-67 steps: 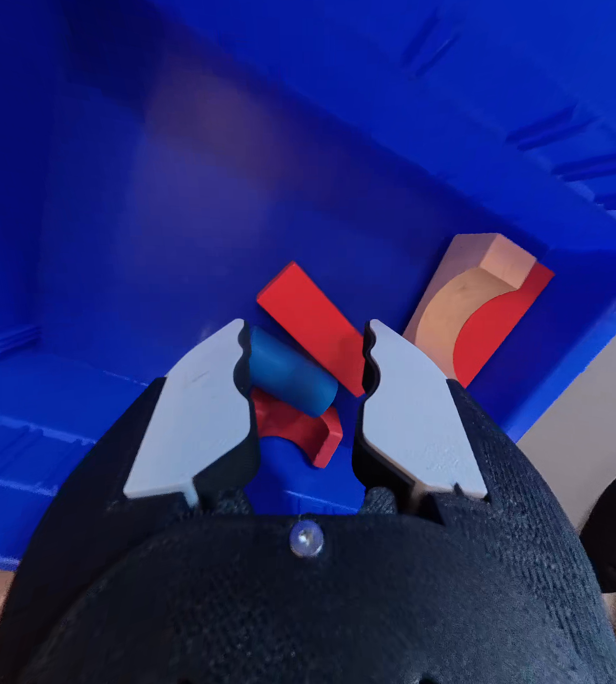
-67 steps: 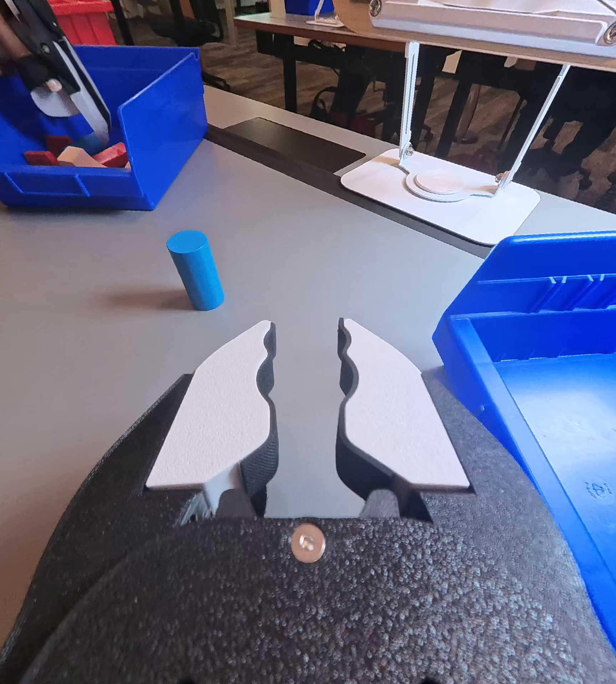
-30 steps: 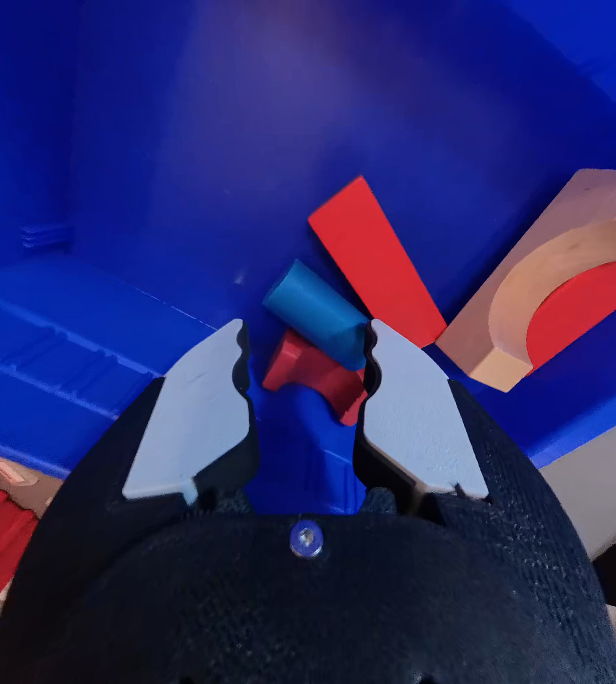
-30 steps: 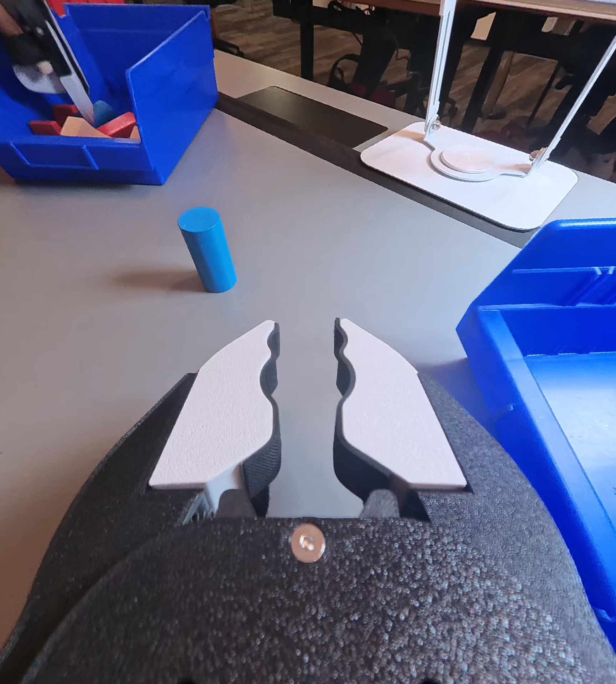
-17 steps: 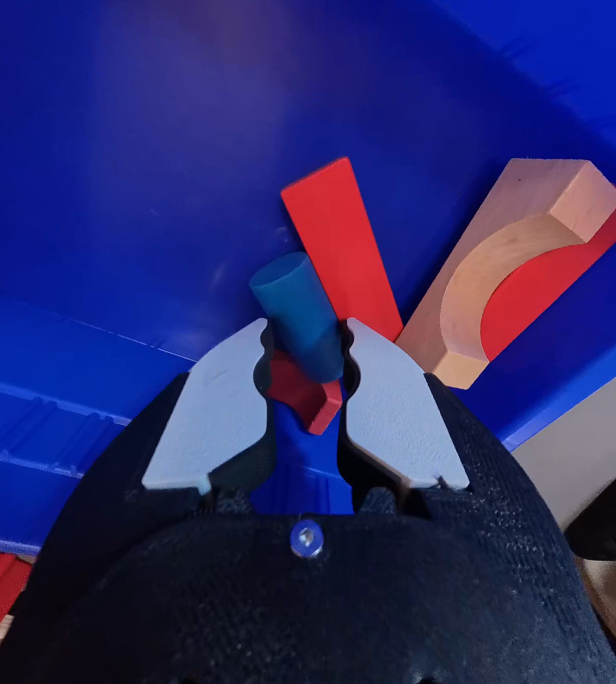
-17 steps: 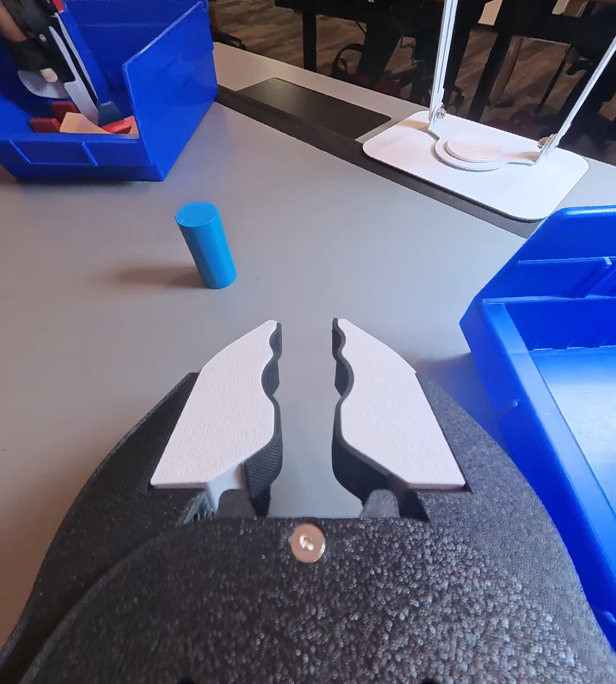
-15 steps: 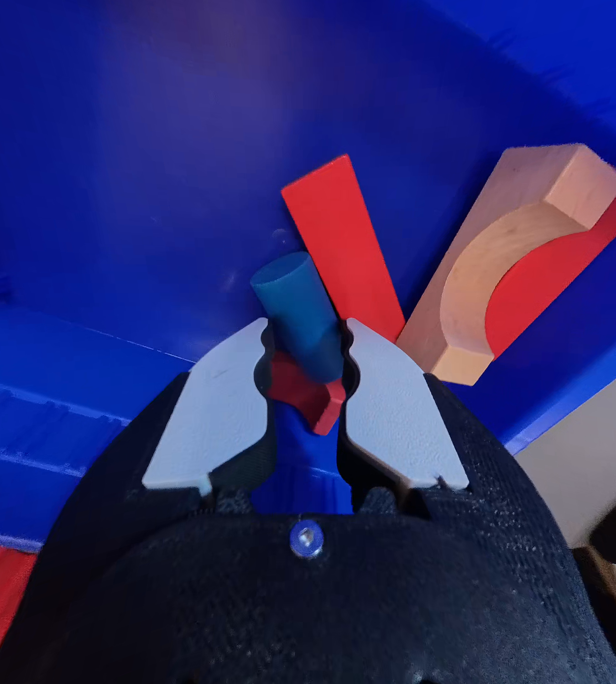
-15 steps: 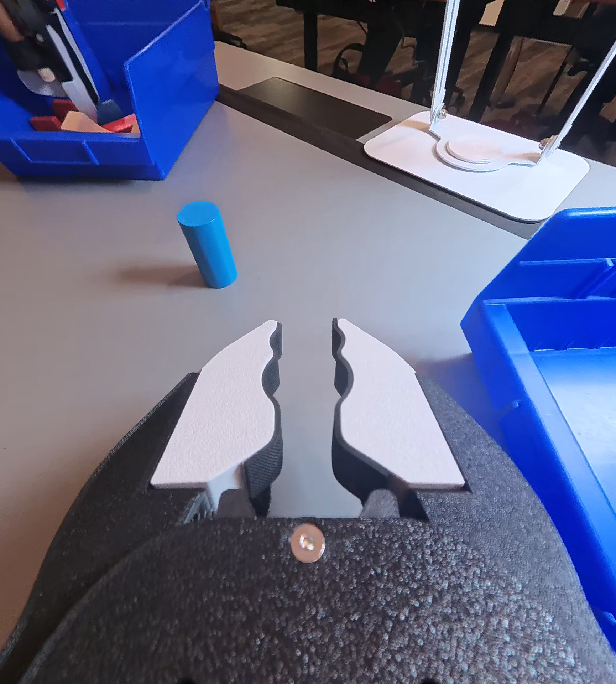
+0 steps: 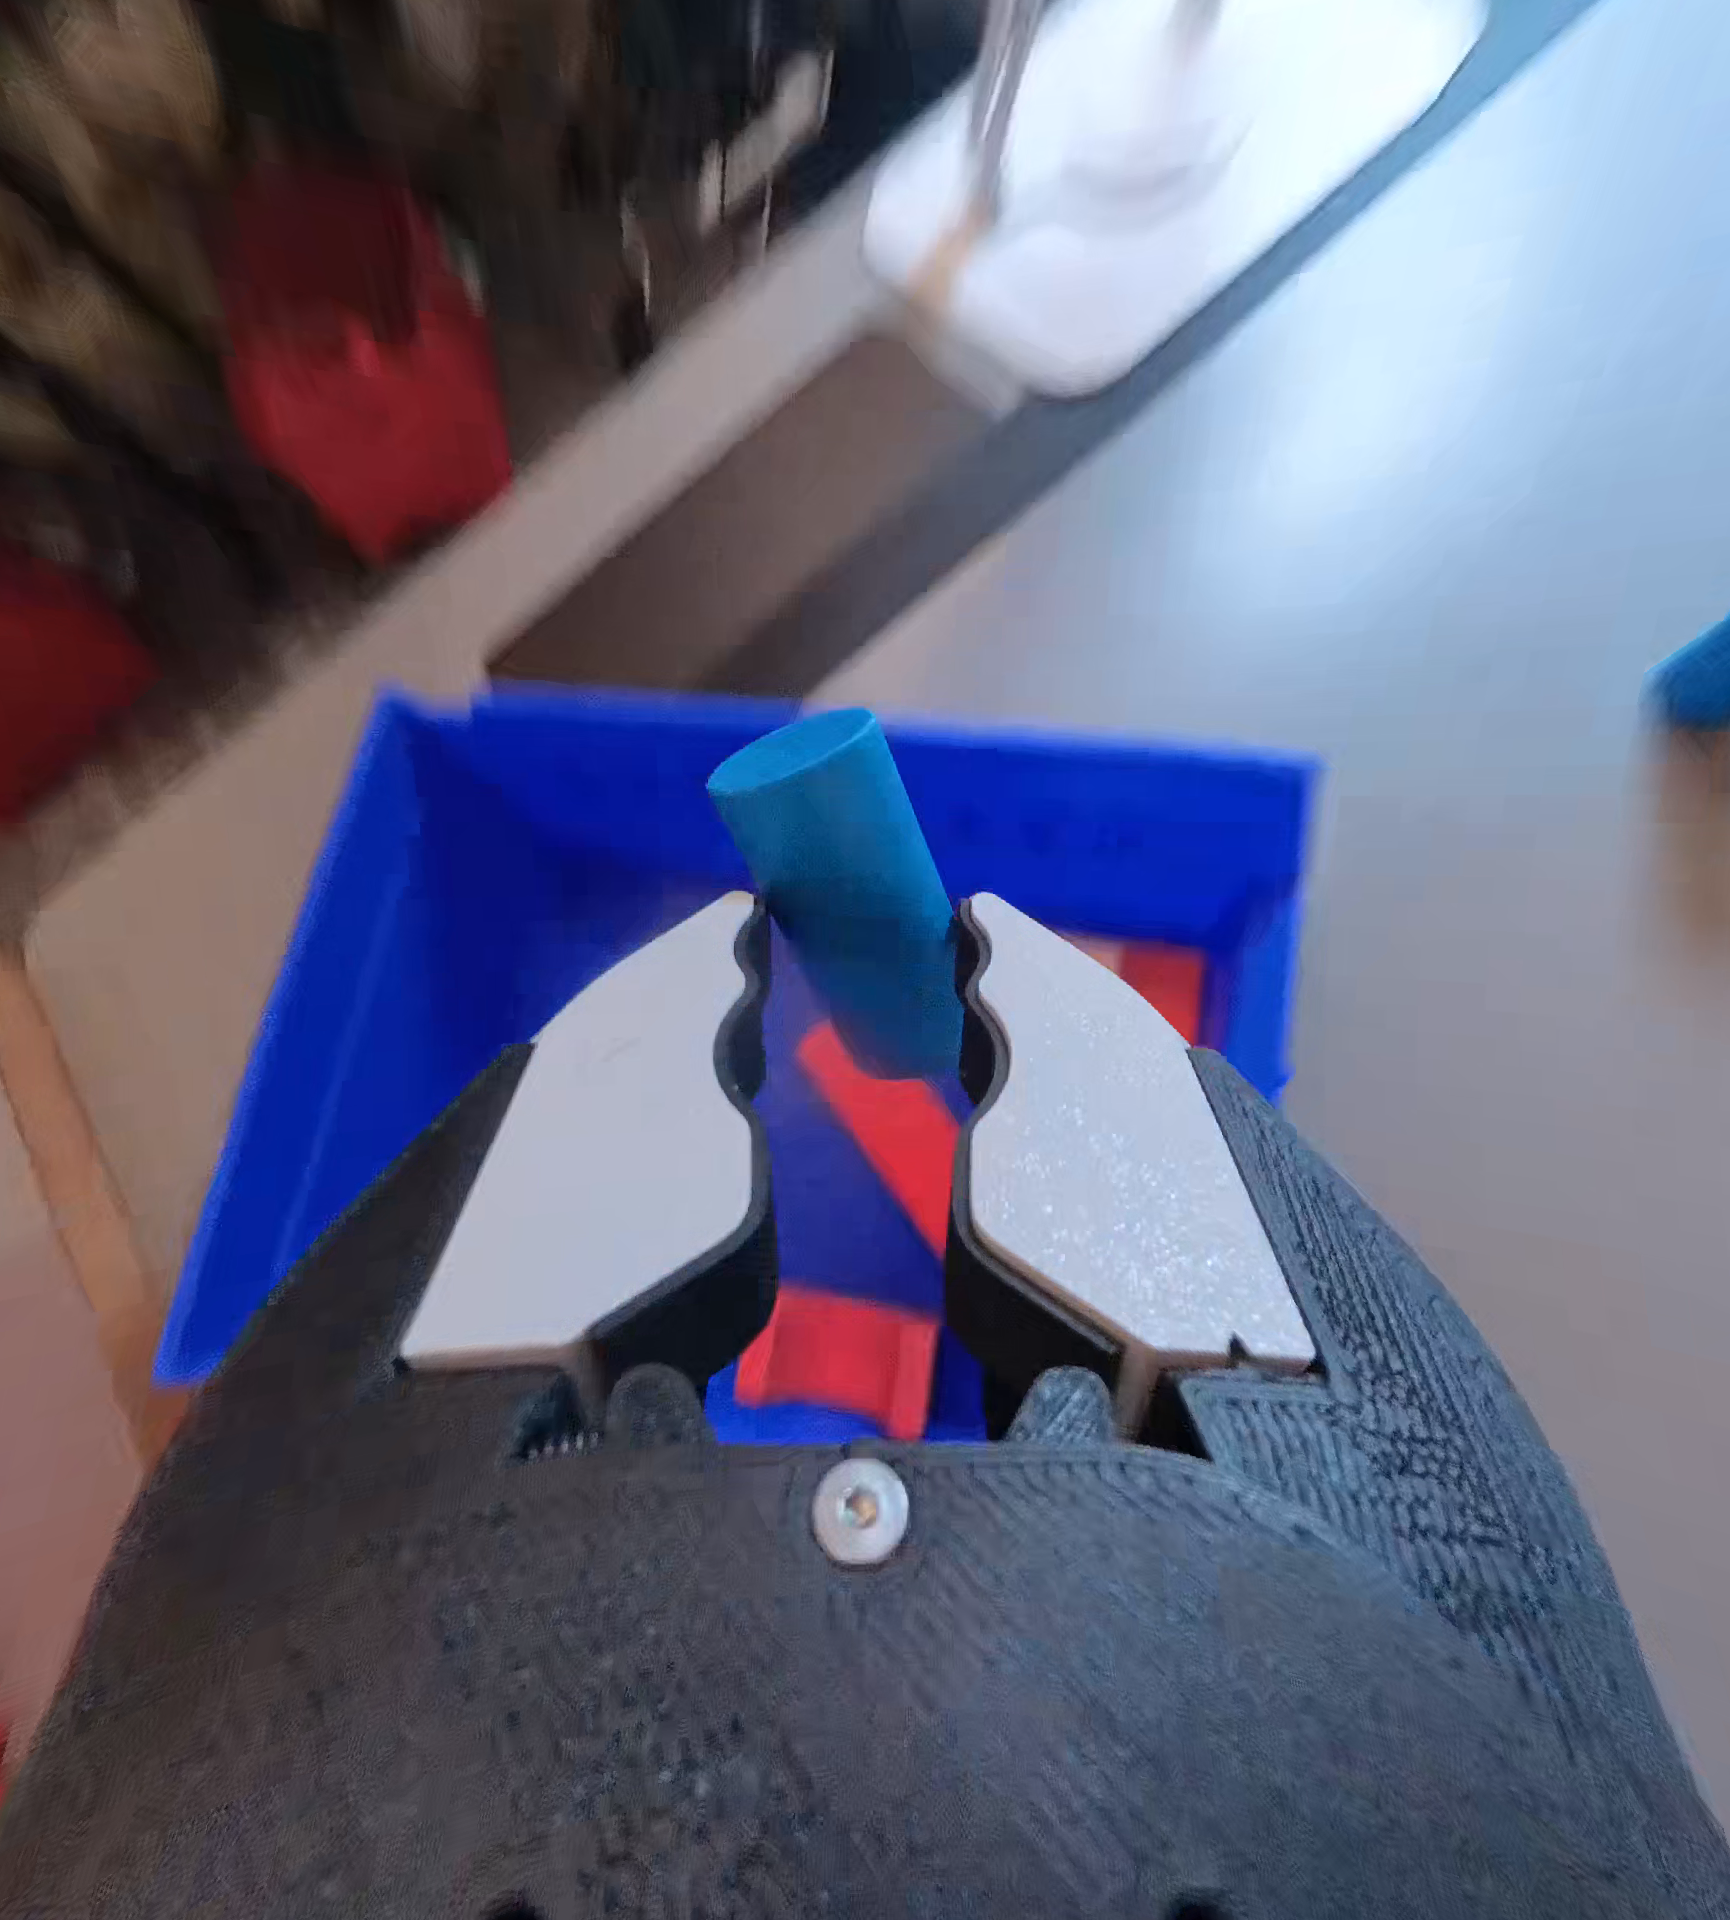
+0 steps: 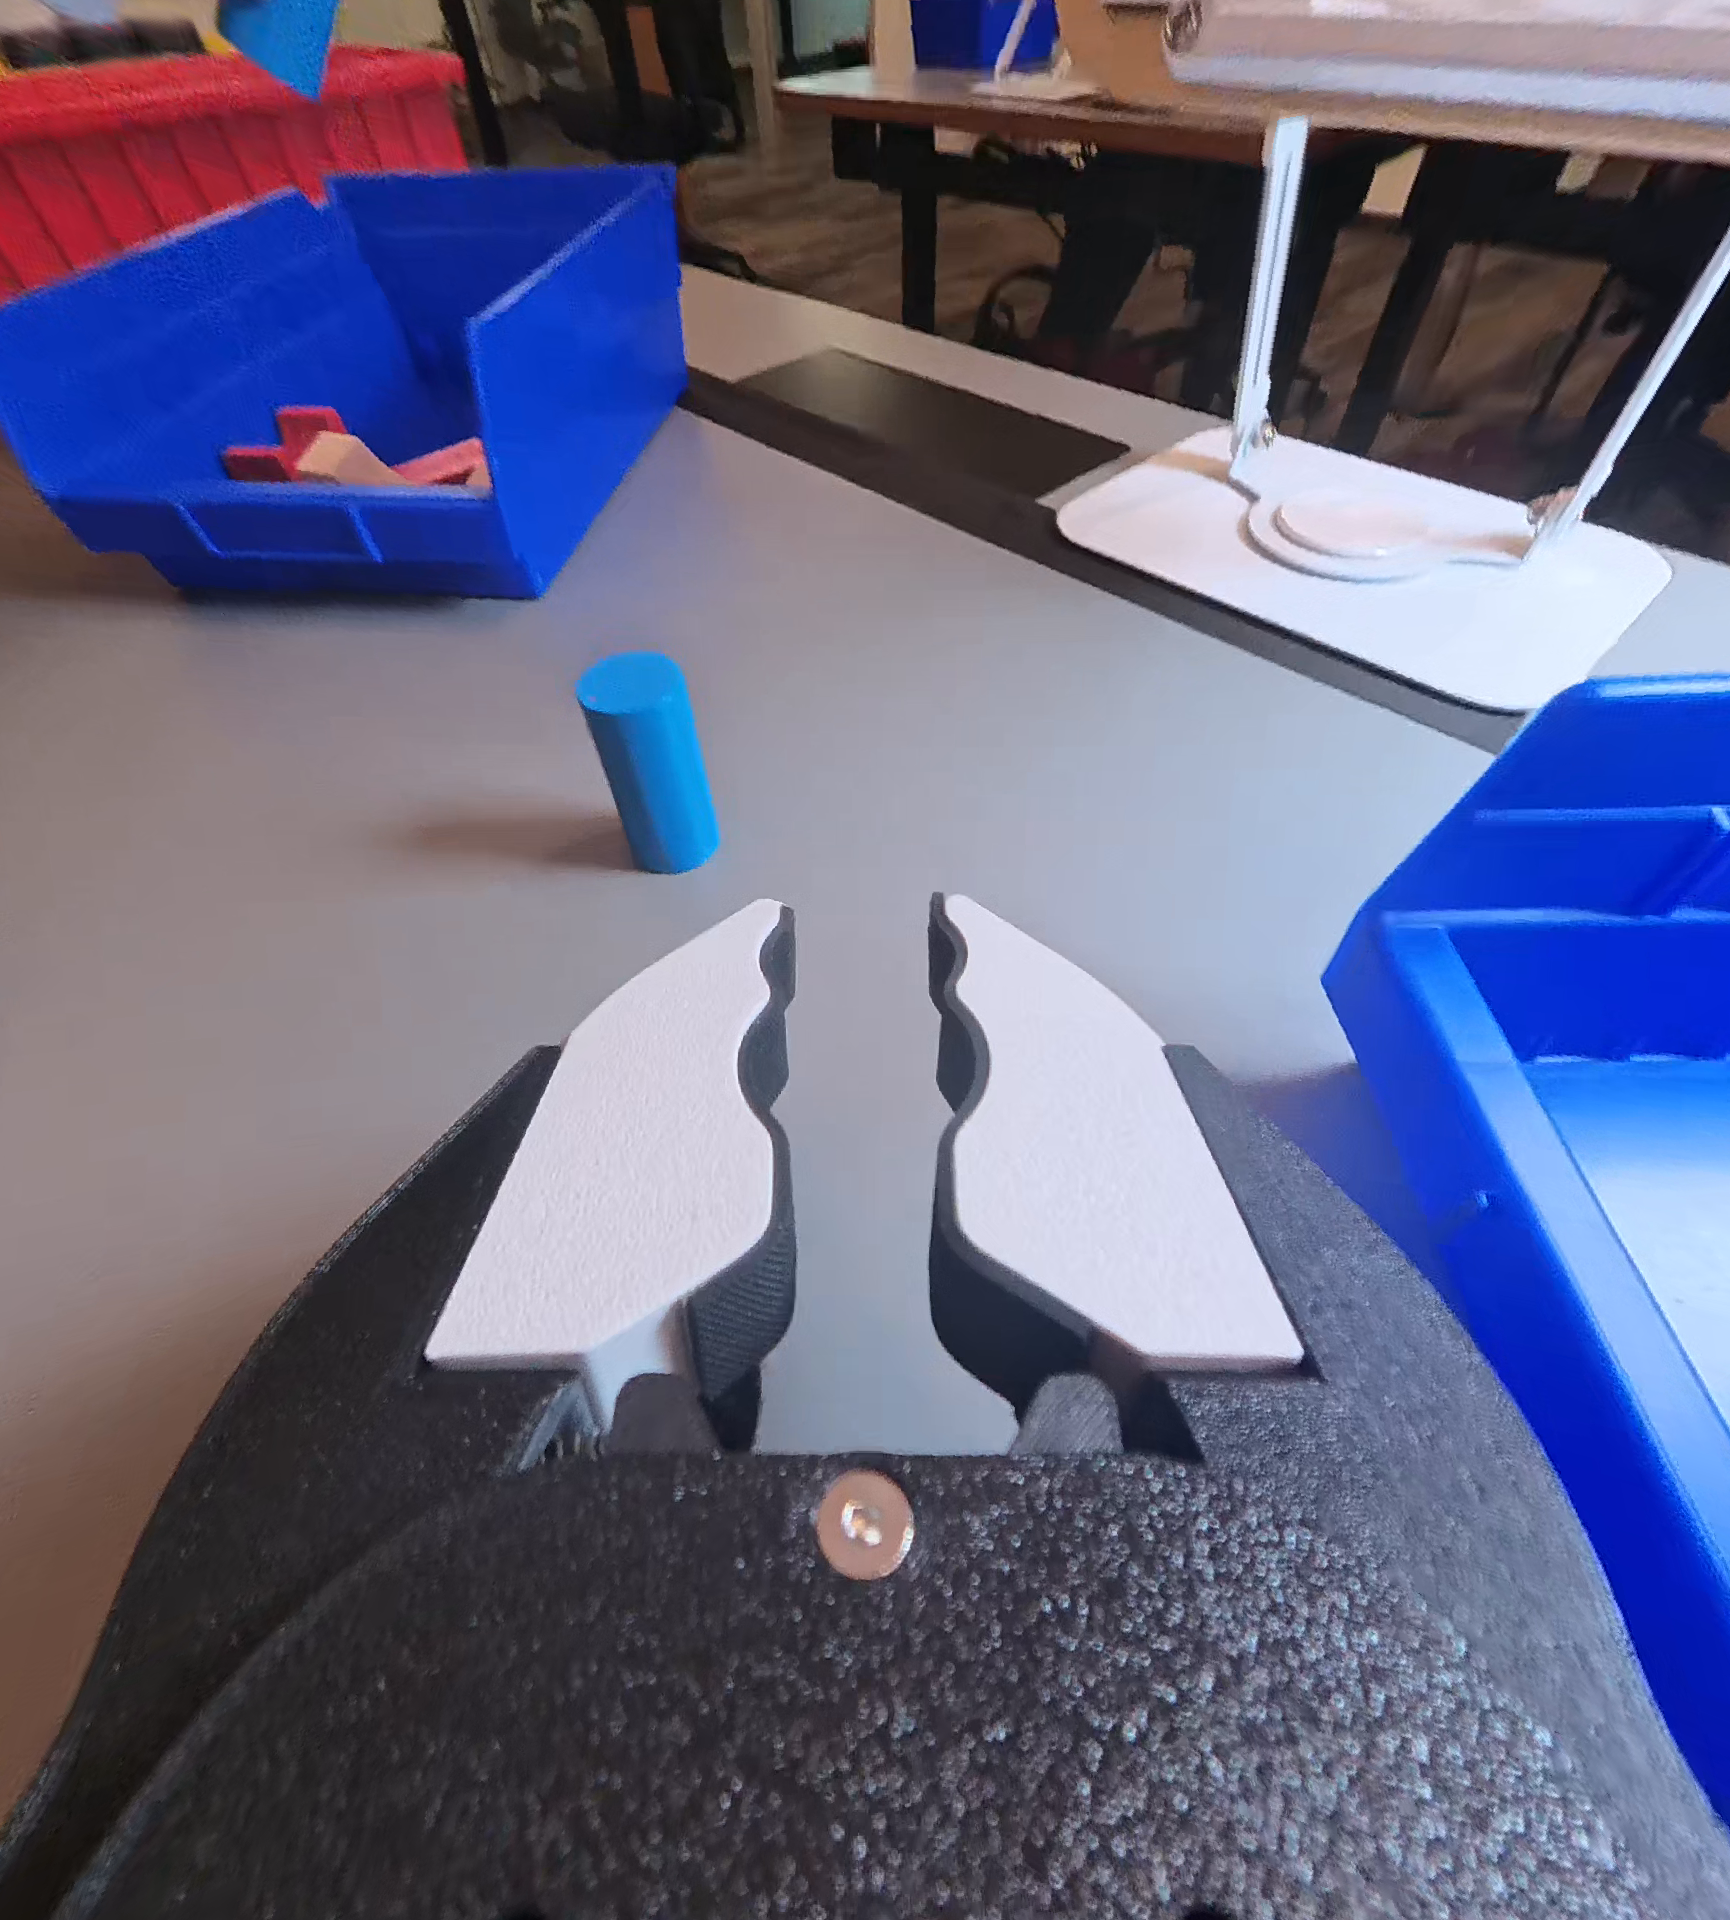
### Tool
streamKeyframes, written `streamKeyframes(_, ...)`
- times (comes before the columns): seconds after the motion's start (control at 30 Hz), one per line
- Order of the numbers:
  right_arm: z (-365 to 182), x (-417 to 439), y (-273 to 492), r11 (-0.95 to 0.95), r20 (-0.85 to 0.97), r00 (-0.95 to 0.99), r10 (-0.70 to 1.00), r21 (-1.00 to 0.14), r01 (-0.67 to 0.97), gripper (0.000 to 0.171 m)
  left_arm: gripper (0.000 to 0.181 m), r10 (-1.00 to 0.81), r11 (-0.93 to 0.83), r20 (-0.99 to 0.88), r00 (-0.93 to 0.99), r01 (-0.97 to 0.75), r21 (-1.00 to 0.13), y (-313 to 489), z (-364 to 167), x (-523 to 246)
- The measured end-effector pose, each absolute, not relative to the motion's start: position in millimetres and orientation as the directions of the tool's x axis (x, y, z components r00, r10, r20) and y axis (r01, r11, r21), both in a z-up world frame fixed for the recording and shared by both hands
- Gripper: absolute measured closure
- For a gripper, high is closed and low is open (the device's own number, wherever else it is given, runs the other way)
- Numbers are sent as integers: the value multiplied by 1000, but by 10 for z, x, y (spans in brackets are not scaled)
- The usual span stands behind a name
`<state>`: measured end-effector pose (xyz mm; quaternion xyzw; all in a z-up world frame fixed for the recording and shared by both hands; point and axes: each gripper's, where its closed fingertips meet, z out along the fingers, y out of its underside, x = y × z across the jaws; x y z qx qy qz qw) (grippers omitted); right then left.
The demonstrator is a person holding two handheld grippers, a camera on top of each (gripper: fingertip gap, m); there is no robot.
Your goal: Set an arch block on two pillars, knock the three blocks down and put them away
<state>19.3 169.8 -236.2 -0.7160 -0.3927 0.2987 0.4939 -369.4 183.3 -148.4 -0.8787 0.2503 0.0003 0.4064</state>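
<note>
L gripper [image 9: 859, 920] is clamping a blue cylinder [image 9: 840, 883], holding it tilted above the bin [image 9: 341, 997] w/ red blocks [image 9: 882, 1122] inside; R gripper [image 10: 861, 920] is hovering over the table [image 10: 217, 935], jaws apart, empty; 2nd cylinder [image 10: 648, 774] is standing upright nearby.

The left tool [image 9: 856, 961] is holding one cylinder [image 9: 840, 883] above the far-left bin [image 10: 570, 416], which is containing several blocks [image 10: 362, 468]. A second cylinder [image 10: 648, 774] is standing upright on the table [image 10: 944, 675], between that bin and the near-right bin [image 10: 1463, 1091]. A stand base [image 10: 1380, 561] is sitting behind.
</note>
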Motion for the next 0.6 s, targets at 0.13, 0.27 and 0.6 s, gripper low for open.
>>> streamKeyframes(0.13, -2195, 115, 1563, -135, -31, 439, 898, -969, 208, 145, 147, -502, -184, -271, 821, -408, -894, 1583, -870, -2928)
streamKeyframes(0.27, -2091, 23, 1379, -82, -14, 352, 936, -981, 178, 143, 147, -549, 117, -349, 759, -344, -932, 1167, -763, -2043)
streamKeyframes(0.6, -1946, -98, 1012, -124, -108, 138, 984, -986, 114, 136, 147, -680, 206, -394, 619, -354, -912, 964, -1895, -575)
